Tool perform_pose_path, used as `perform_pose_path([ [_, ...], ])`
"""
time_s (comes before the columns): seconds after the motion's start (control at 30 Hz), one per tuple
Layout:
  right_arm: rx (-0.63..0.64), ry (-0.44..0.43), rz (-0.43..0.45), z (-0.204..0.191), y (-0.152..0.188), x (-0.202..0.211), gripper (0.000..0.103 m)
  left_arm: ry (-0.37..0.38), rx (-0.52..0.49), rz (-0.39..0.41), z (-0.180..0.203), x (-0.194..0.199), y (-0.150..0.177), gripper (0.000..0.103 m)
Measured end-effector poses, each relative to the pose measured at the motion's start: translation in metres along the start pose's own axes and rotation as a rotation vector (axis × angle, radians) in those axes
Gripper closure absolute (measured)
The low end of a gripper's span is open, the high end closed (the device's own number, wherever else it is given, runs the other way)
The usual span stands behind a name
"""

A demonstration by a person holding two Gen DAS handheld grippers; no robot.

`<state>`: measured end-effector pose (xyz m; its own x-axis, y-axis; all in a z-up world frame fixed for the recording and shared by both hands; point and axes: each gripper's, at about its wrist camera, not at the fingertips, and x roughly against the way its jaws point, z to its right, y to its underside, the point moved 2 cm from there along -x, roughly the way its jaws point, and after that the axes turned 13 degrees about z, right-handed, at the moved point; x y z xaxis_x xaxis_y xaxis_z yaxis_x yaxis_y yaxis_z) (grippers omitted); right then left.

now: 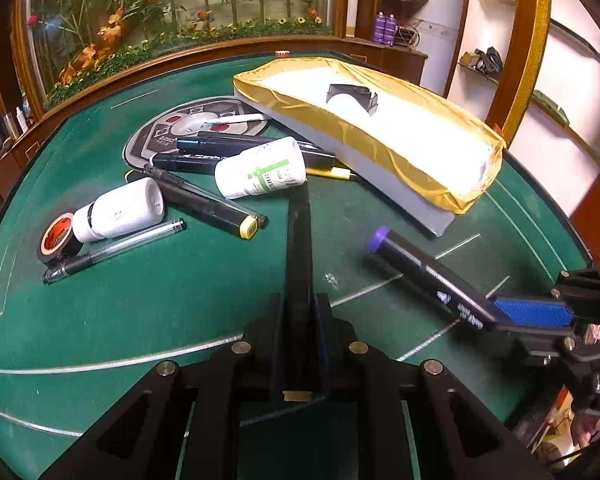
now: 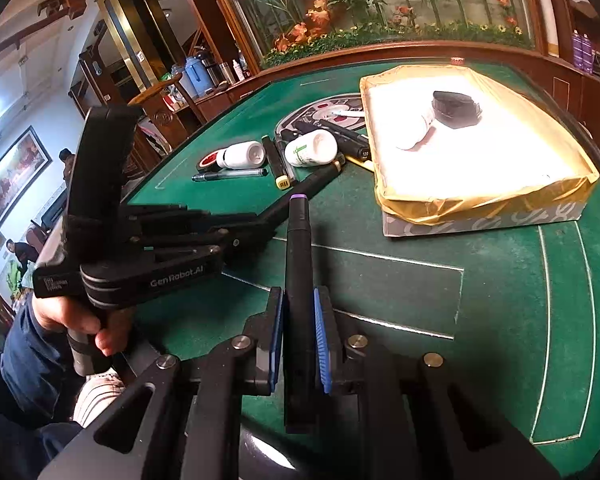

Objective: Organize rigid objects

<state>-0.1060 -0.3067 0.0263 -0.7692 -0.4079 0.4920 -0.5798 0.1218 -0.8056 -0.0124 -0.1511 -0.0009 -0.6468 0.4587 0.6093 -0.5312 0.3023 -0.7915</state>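
My left gripper is shut on a plain black pen that points forward toward the green-label white bottle. My right gripper is shut on a black marker with a purple end, held above the green felt. In the right wrist view the left gripper comes in from the left with its pen. In the left wrist view the right gripper enters from the right with the purple-ended marker. A gold-lined box holds a white bottle and a black roll.
On the felt table lie a second white bottle, a red-and-black tape roll, a clear pen, a yellow-ended marker and several black markers over a round panel. A person's hand grips the left handle.
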Motion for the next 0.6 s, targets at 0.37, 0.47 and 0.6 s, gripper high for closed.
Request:
perform_pose_path([
  [0.37, -0.044, -0.060, 0.063, 0.002, -0.017, 0.019, 0.089, 0.115, 0.139, 0.113, -0.006, 0.052, -0.019, 0.089],
  [0.47, -0.051, -0.054, 0.074, 0.005, -0.017, 0.023, 0.089, 0.101, 0.101, 0.103, 0.000, 0.051, -0.022, 0.089],
  [0.6, -0.069, -0.043, 0.083, 0.015, -0.014, 0.029, 0.089, 0.071, 0.084, 0.086, 0.001, 0.044, -0.022, 0.089],
])
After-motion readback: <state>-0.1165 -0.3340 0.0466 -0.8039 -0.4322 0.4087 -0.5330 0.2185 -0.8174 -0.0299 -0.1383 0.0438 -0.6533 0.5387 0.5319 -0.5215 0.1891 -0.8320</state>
